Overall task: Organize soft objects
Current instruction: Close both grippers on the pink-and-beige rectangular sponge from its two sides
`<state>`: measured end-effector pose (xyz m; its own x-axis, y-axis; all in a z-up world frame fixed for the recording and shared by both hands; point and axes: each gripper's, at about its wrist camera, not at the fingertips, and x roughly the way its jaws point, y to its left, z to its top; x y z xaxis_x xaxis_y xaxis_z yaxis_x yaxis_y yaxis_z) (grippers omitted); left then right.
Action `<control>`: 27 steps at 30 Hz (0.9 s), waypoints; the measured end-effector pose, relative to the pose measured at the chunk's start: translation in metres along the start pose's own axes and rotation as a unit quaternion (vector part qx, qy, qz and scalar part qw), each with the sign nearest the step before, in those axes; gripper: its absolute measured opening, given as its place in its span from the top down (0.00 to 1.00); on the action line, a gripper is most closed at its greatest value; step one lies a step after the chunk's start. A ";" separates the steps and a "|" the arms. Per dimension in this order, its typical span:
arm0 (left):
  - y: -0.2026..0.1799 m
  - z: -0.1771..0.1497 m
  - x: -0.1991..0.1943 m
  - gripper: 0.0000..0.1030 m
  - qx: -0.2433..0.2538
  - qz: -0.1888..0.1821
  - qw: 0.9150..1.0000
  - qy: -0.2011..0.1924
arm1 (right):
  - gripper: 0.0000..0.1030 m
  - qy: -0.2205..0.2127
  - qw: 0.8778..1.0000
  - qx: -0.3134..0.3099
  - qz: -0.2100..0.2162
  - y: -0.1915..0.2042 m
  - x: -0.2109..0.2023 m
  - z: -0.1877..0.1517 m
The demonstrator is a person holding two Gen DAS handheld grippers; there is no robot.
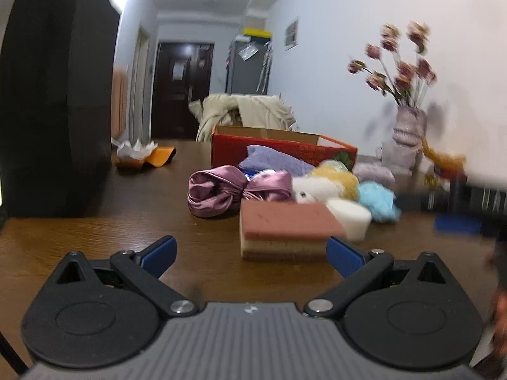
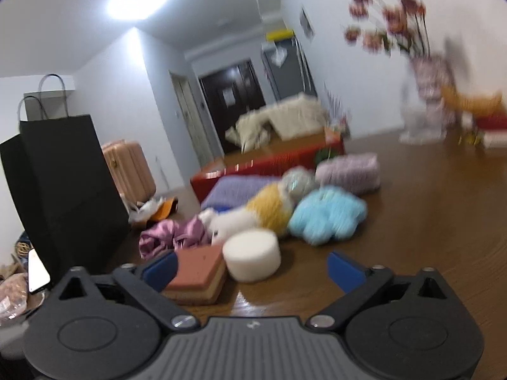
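A brown wooden table [image 1: 95,196] held a heap of soft things, with a red cardboard box [image 1: 279,150] as the landmark. Just in front of the box lay a lilac cloth [image 1: 272,161], a purple satin scrunchie [image 1: 218,190], a white-and-yellow plush toy [image 1: 326,183] and a fluffy blue toy [image 1: 378,199]. Nearer still sat a pink-topped sponge [image 1: 285,231] touching a white round sponge [image 1: 351,218]. The left gripper [image 1: 253,253] stood wide, empty, before the pink sponge. The right gripper [image 2: 252,269] was also spread wide, gripping nothing. A black paper bag [image 2: 63,190] stood far left of the box.
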<state>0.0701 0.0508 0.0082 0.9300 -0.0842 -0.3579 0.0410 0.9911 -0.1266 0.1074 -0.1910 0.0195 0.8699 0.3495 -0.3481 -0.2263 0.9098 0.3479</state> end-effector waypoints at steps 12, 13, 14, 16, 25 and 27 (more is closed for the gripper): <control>0.047 0.043 0.089 0.41 -0.058 -0.121 0.981 0.138 | 0.59 0.096 0.993 0.060 0.024 0.023 0.070 0.002; 0.050 0.042 0.091 0.46 -0.068 -0.133 0.978 0.143 | 0.61 0.102 0.992 0.066 0.032 0.024 0.075 0.002; 0.052 0.040 0.091 0.49 -0.078 -0.144 0.976 0.144 | 0.62 0.103 0.991 0.072 0.039 0.026 0.078 0.002; 0.053 0.038 0.088 0.56 -0.088 -0.155 0.974 0.142 | 0.67 0.107 0.990 0.078 0.053 0.027 0.083 0.002; 0.017 0.020 0.021 0.57 -0.129 -0.127 0.979 0.095 | 0.70 0.089 0.991 0.041 0.089 0.019 0.031 0.001; 0.004 0.018 0.010 0.57 -0.128 -0.124 0.981 0.081 | 0.70 0.083 0.992 0.042 0.091 0.013 0.019 0.004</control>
<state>0.0861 0.0561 0.0210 0.8323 -0.3544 -0.4263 0.1453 0.8816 -0.4491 0.1231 -0.1739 0.0210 0.7325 0.5445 -0.4086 -0.3302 0.8090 0.4862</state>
